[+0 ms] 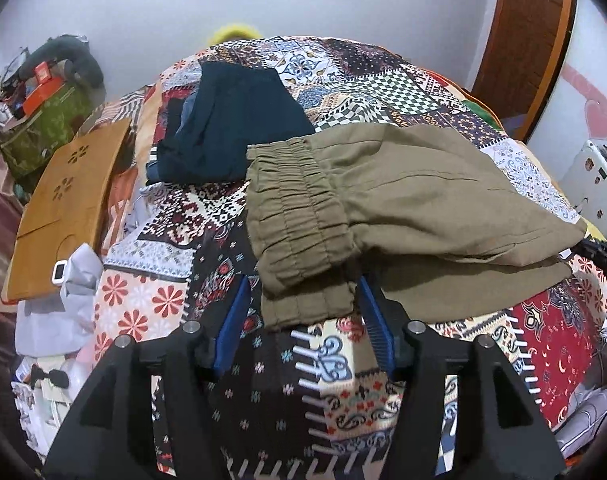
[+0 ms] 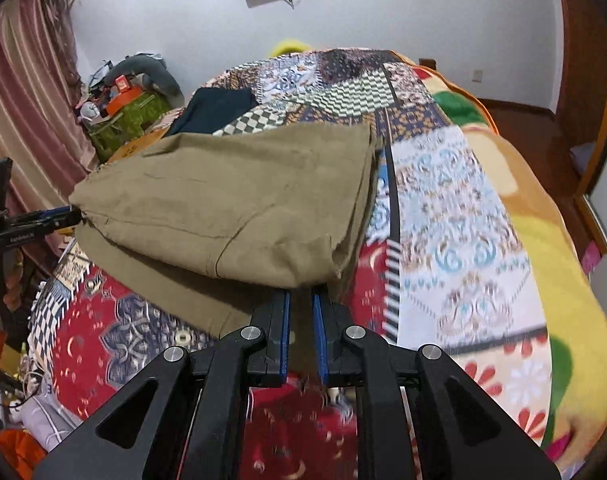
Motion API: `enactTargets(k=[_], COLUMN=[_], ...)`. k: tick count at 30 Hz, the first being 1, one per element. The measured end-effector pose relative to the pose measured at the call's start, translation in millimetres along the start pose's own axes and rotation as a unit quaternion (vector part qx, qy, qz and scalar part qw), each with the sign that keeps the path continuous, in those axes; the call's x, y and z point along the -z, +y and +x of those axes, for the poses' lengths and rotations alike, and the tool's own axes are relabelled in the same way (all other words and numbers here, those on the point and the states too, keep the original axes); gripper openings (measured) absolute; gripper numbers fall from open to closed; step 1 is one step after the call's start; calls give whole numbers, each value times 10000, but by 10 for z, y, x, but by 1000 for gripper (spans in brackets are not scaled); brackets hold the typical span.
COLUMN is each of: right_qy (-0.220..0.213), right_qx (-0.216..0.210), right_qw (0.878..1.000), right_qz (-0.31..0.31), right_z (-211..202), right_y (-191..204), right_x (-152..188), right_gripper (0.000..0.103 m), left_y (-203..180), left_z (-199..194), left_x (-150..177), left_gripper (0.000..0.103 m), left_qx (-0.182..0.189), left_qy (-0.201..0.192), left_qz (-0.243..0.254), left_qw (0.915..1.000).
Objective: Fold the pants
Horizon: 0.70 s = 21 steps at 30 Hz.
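Folded olive-green cotton pants point(image 1: 403, 200) lying on a patchwork-print bedspread point(image 1: 343, 380), right gripper point(image 2: 301, 300) clenched on the hem corner to lay the fold, left gripper point(image 1: 303, 292) released, jaws straddling the elastic waistband point(image 1: 299, 216). Waistband visible only from the left wrist.

Left tongs point(image 1: 303, 300) open — olive pants point(image 1: 383, 200) waistband between pads.

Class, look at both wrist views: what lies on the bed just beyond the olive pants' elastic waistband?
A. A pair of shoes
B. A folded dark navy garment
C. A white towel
B: a folded dark navy garment lies on the patchwork bedspread behind the olive pants.
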State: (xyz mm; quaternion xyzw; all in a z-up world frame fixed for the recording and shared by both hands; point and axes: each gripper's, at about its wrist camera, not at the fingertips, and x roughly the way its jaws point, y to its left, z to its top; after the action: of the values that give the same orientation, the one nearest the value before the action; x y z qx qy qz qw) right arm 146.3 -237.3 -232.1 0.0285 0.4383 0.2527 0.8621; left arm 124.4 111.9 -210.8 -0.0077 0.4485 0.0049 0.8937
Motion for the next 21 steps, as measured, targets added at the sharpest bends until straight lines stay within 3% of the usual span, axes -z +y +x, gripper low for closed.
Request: enactTargets(k=[5,10,12,15,21], right_qy=[-3,-240,-378,-439,-336], right_qx=[163,264,285,213,-138], right_qw=[9999,9994,9988,9983,9960], right_qz=[13,-48,-152,-326,-820], right_z=[-144,-373,-460,-491,-276], right_y=[14,78,138,262,580], right_x=[105,88,40,-39,-150], right_gripper=[12,24,42,59,61], left_y=[-21,-122,-201,-361,-717], left_z=[-188,-335,-344,-254,84], left_x=[-56,-161,-188,-211,-206], left_gripper=[69,94,98,100,100], left_qx=[-220,-323,-316,-312,-480], left_qy=[-162,-335,-362,-279,-14], left_qz=[90,283,448,793,1672], left_qw=[9996,9985,9978,9960,9848])
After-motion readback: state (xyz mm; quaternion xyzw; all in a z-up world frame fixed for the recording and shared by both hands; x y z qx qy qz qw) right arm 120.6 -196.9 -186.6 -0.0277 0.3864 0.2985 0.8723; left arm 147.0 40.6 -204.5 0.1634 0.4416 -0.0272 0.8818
